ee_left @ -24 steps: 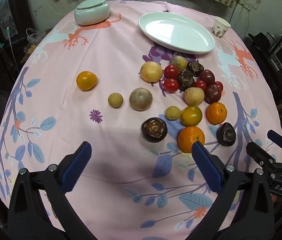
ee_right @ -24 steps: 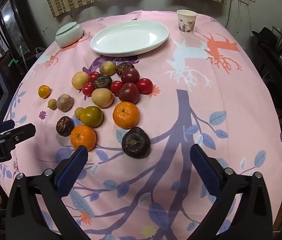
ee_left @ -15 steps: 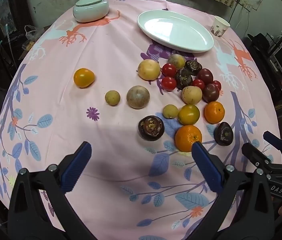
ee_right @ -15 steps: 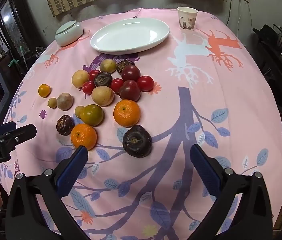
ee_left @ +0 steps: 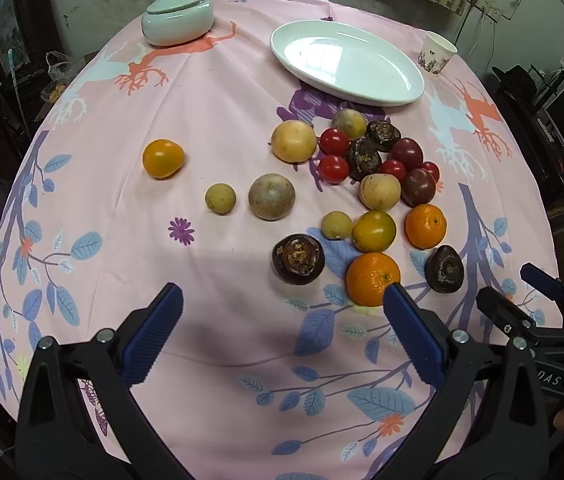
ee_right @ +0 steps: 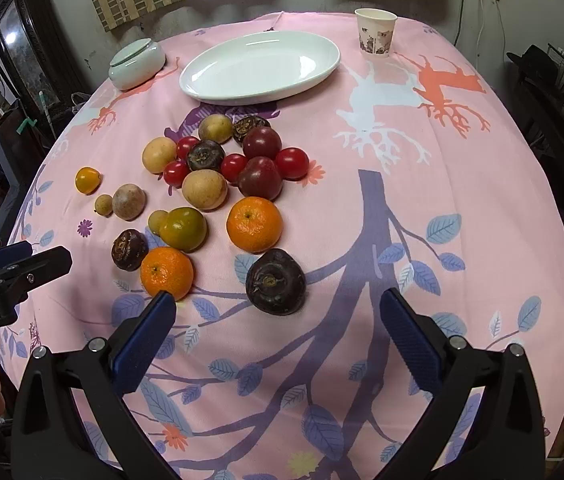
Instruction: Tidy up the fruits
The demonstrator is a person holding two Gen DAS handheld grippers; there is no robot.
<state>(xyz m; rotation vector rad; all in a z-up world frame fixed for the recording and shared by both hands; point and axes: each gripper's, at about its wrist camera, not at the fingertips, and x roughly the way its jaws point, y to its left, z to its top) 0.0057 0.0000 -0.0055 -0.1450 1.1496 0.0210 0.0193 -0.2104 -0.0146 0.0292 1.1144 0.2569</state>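
Note:
Many fruits lie loose on the pink tablecloth: oranges [ee_left: 372, 279] [ee_right: 254, 224], dark round fruits [ee_left: 298, 253] [ee_right: 276, 282], red tomatoes [ee_right: 292, 163], tan round fruits [ee_left: 271, 196], a yellow-orange fruit [ee_left: 163, 158] apart at the left. An empty white oval plate [ee_left: 346, 62] [ee_right: 260, 66] stands behind them. My left gripper [ee_left: 280, 312] is open and empty, near the dark fruit and the near orange. My right gripper [ee_right: 276, 320] is open and empty, just in front of a dark fruit.
A pale green lidded bowl [ee_left: 177, 18] [ee_right: 137, 64] stands at the back left. A paper cup [ee_left: 436, 52] [ee_right: 376, 32] stands at the back right. The round table's edge drops off on all sides, with dark furniture around it.
Both grippers have moved slightly; the fruits sit a little higher in both views than before. Nothing was grasped and no fruit has moved.

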